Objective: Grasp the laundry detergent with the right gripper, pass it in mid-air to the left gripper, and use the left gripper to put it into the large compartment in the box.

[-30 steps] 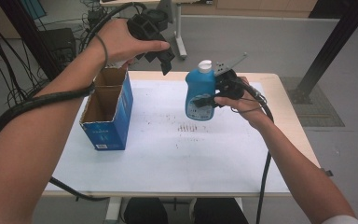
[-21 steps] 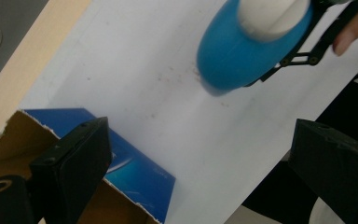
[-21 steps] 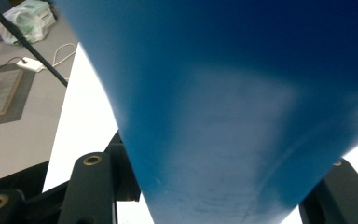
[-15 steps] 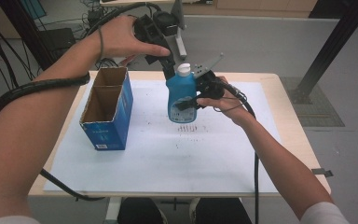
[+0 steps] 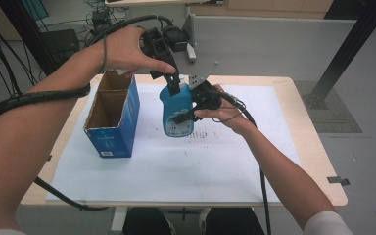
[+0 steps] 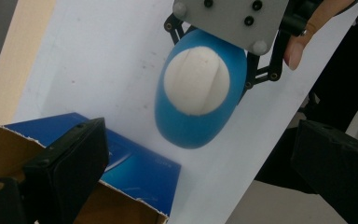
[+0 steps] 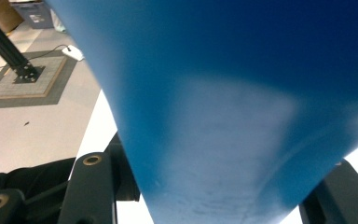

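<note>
A blue bottle point(image 5: 175, 117) with a white cap point(image 6: 196, 81) hangs upright above the white sheet, right of the box. My right gripper point(image 5: 190, 108) is shut on its body from the right side; in the right gripper view the blue bottle point(image 7: 223, 93) sits between the two jaws of the right gripper point(image 7: 214, 198). My left gripper point(image 5: 171, 81) hovers just over the cap, and in the left gripper view its jaws stand wide apart on either side of the left gripper point(image 6: 203, 140) point, empty. The bottle's cap is hidden by the left gripper in the high view.
An open blue cardboard box point(image 5: 111, 122) stands upright at the left of the white sheet point(image 5: 215, 166), close beside the bottle. The wooden table edge point(image 5: 323, 161) runs along the right. Cables trail off the back left, and a black post base point(image 5: 323, 98) sits on the floor.
My right gripper has carried the bottle leftward toward the box. My left gripper has come down and right until it sits just above the bottle's cap.
</note>
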